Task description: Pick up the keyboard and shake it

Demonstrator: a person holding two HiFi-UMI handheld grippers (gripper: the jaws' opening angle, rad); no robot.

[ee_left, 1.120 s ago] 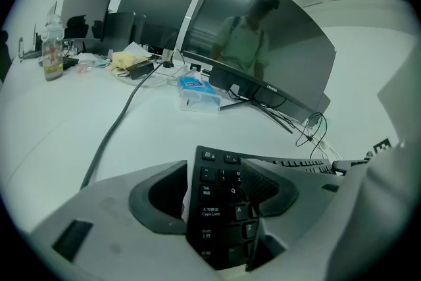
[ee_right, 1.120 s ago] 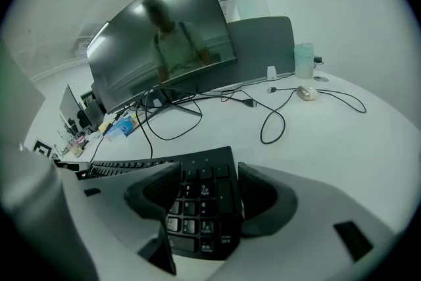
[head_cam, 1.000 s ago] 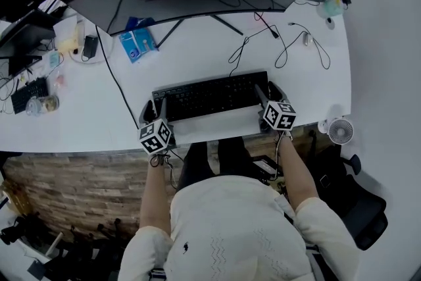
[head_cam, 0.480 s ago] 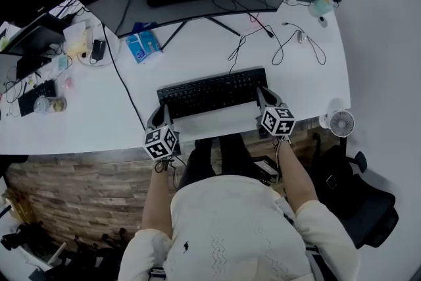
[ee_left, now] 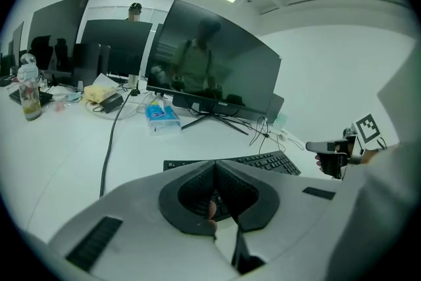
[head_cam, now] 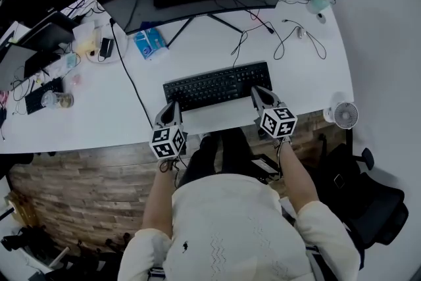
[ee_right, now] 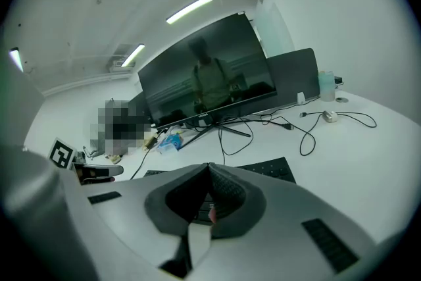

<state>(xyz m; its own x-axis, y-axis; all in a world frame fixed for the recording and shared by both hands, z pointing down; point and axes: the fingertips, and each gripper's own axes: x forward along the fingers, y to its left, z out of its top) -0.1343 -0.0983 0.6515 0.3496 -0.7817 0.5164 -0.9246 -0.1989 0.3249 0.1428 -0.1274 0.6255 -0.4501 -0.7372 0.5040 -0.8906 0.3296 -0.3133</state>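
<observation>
**Person, white knitted top** (head_cam: 237, 233): nearest the head camera, both forearms reaching to the bench.

**Left tongs** (ee_left: 214, 166), grey with dark ribbed pads, marker cube behind: they have just been closing. The tips now meet on the near left corner of the keyboard, and keys show in the hollow between the pads.

**Right tongs** (ee_right: 209, 166), same make: tips together on the near right corner of the keyboard, with keys again visible between the pads.

**Black full-size keyboard** (head_cam: 217, 85): lies crosswise between the two tongs, near the bench's front edge. Whether it is clear of the surface cannot be told.

**White bench** (head_cam: 99, 122): carries everything listed here.

**Small white desk fan** (head_cam: 346, 114): at the near right corner.

**Black cables** (head_cam: 243, 43): loop just beyond the keyboard.

**Blue packet** (head_cam: 148, 43): left of the cables.

**Clear bottle** (ee_left: 27, 92): far left.

**Wide dark curved monitor** (ee_left: 210, 62): on a splayed stand, farthest back.
</observation>
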